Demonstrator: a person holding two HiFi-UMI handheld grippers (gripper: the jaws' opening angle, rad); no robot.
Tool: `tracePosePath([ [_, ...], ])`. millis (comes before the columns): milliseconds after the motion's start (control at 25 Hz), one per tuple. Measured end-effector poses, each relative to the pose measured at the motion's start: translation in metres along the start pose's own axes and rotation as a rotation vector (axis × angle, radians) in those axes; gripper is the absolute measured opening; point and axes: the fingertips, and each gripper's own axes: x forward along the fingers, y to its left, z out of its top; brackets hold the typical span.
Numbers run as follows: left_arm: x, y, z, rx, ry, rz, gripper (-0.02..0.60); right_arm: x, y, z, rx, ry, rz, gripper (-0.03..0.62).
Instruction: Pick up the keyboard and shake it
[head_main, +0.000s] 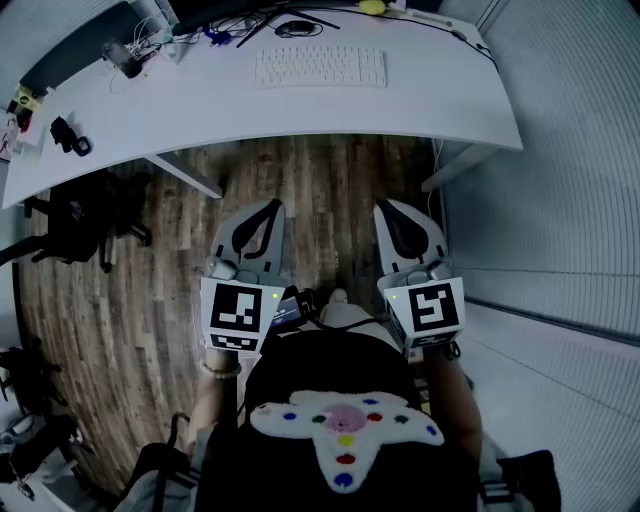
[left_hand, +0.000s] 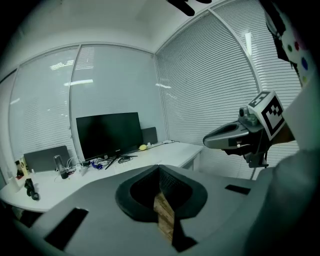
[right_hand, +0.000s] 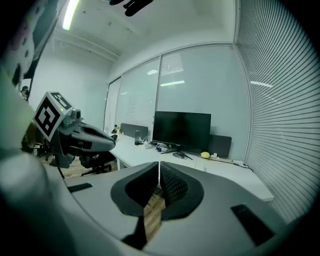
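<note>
I hold both grippers low over the wooden floor (head_main: 330, 180), well short of the white desk (head_main: 450, 100). The left gripper (head_main: 272, 206) and right gripper (head_main: 386, 207) have their jaws pressed together, gripping nothing. The keyboard (head_main: 320, 67) lies flat on the desk near the monitor (right_hand: 182, 130).

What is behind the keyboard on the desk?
Behind the keyboard are dark cables, a black monitor and a small yellow object. What sits behind the monitor is hidden.
</note>
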Motion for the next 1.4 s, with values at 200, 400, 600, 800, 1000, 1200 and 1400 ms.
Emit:
tracePosePath([
  [200, 0.005, -0.008, 0.004, 0.004, -0.002, 0.015, 0.017, -0.006, -0.015, -0.004, 0.029, -0.021, -0.010, 0.035],
  [400, 0.007, -0.012, 0.011, 0.006, -0.005, 0.027, 0.015, -0.006, -0.025, 0.002, 0.045, -0.035, -0.008, 0.036],
  [600, 0.010, -0.029, 0.012, 0.010, -0.010, 0.049, 0.017, -0.016, -0.037, -0.007, 0.057, -0.057, -0.003, 0.037],
  [800, 0.011, -0.039, 0.015, 0.011, -0.031, 0.071, 0.015, -0.026, -0.042, -0.012, 0.044, -0.067, 0.010, 0.037],
  [1000, 0.014, -0.052, 0.017, 0.008, -0.042, 0.080, 0.015, -0.034, -0.046, -0.017, 0.030, -0.076, 0.020, 0.037],
  [1200, 0.015, -0.051, 0.018, 0.023, -0.043, 0.084, 0.015, -0.031, -0.048, -0.020, 0.035, -0.076, 0.020, 0.037],
  [1400, 0.029, -0.036, 0.016, 0.015, -0.045, 0.077, 0.017, -0.015, -0.053, -0.019, 0.036, -0.081, 0.006, 0.037],
])
